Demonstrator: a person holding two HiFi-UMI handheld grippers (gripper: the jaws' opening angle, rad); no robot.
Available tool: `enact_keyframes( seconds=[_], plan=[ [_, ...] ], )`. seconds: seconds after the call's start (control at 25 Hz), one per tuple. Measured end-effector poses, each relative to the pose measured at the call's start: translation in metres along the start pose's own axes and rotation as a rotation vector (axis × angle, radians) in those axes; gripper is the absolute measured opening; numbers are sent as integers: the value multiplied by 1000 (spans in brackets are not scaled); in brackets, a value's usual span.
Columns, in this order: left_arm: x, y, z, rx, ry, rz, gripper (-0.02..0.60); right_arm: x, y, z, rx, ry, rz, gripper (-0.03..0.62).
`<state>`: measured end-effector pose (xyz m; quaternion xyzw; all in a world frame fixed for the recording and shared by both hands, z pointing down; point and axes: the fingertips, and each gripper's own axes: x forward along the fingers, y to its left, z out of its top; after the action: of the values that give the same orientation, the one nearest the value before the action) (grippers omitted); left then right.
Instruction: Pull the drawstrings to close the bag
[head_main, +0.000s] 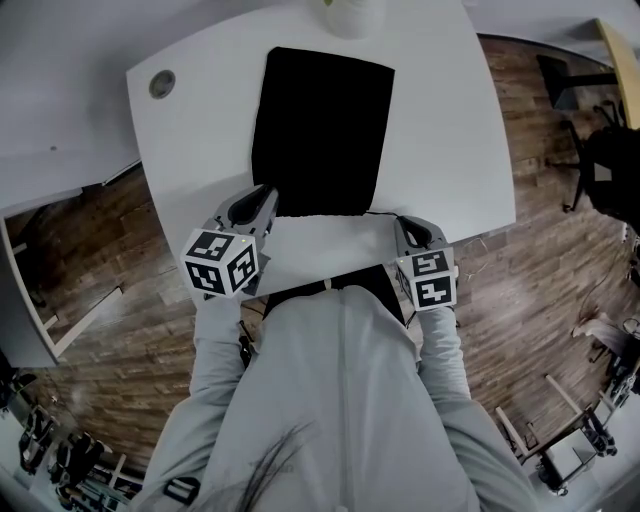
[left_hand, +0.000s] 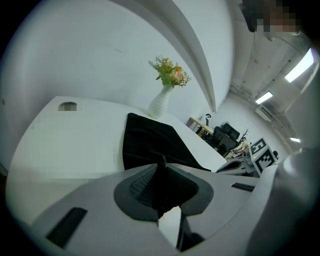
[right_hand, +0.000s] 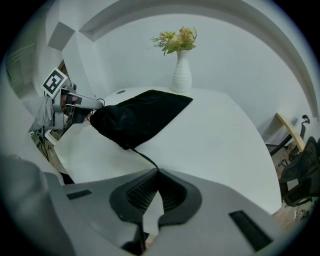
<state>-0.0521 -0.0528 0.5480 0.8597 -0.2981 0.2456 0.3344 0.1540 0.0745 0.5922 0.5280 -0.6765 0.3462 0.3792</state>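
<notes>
Vase (right_hand: 182, 72) stood behind black bag (head_main: 322, 130) on white table (head_main: 440, 120); wood floor (head_main: 540, 270), office chair (head_main: 605, 165) beyond. Left gripper (head_main: 262, 203) clamped bag's corner; right gripper (head_main: 411, 229) pinched drawstring (right_hand: 142, 156).

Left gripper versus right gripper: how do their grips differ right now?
The left gripper clamps a thick black bunch right at a corner of the bag; the right gripper pinches only the thin drawstring, clear of it. Left fingers sit slightly parted; right fingers meet. Both are shut.
</notes>
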Motion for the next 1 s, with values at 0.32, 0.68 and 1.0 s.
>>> enact_keyframes(
  seconds=[0.32, 0.68, 1.0],
  plan=[
    [-6, 12, 1, -9, -14, 28, 35, 1, 2, 3, -7, -4, -6, 21],
    [-13, 16, 20, 32, -60, 69, 25, -7, -18, 25, -67, -68, -73, 21],
    [-35, 12, 51, 55, -143, 121, 25, -33, -37, 78, -109, -211, -113, 21]
  ],
)
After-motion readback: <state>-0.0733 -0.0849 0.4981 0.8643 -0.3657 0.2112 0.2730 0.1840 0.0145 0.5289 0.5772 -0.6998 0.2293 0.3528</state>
